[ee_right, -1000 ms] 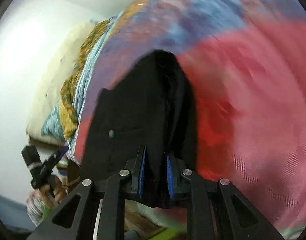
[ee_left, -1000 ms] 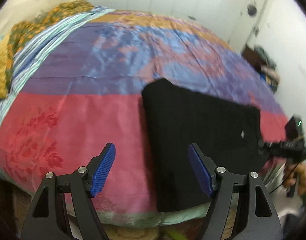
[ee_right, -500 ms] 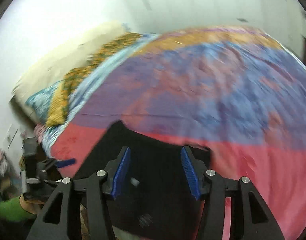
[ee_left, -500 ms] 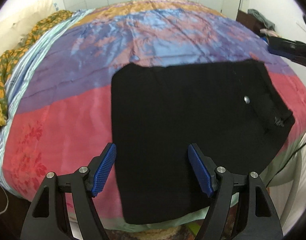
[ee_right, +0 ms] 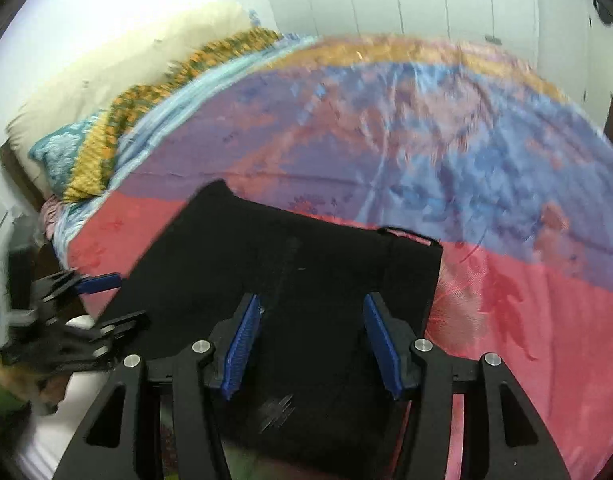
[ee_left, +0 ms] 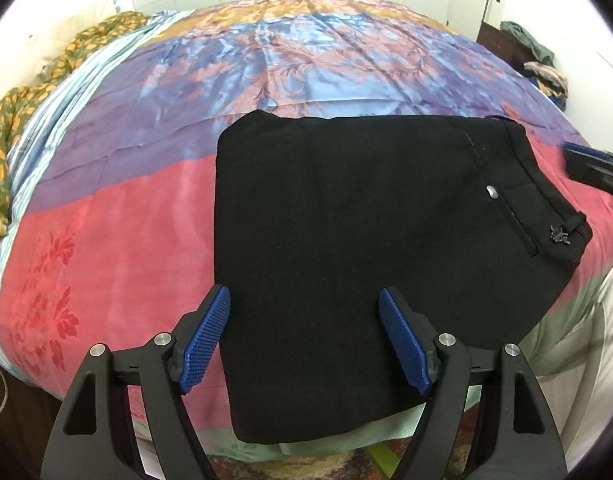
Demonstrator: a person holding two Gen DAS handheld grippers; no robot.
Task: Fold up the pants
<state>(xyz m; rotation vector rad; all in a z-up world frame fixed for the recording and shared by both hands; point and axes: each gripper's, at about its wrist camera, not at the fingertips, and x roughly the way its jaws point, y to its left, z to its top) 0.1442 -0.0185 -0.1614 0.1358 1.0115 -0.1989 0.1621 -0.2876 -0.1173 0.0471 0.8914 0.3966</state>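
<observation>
1. As seen from the left wrist view, the black pants (ee_left: 346, 248) lie flat on the bed's patchwork bedspread (ee_left: 118, 240) as a compact folded rectangle, near the bed's front edge, with the waistband, a metal button (ee_left: 492, 191) and a small metal ornament (ee_left: 559, 234) at the right end. The fold looks largely done; what may remain, judging by the shape, is one more fold or a smoothing of the edges. The left hand-held gripper (ee_left: 305, 340) hangs over the near part of the pants with its jaws wide apart and nothing between the pads. At the right edge the tip of the right hand-held gripper (ee_left: 590, 164) shows, just beside the waistband.

2. Around the pants in this view: a yellow-green patterned cloth (ee_left: 22, 120) bunched at the bed's left side, a pile of clothes (ee_left: 542, 64) on dark furniture at the far right, and white cupboard doors behind. Nothing lies on the pants or blocks a reach to them.

3. In the right wrist view, which is somewhat blurred, the right hand-held gripper (ee_right: 312, 344) is above the pants (ee_right: 274, 264); its jaws have just been opening and now stand apart, gripping nothing. A belt loop (ee_right: 406, 234) sticks up at the far corner. The left hand-held gripper (ee_right: 86, 308) shows at the left, held by a hand. A pillow (ee_right: 118, 68) lies at the bed's head.
</observation>
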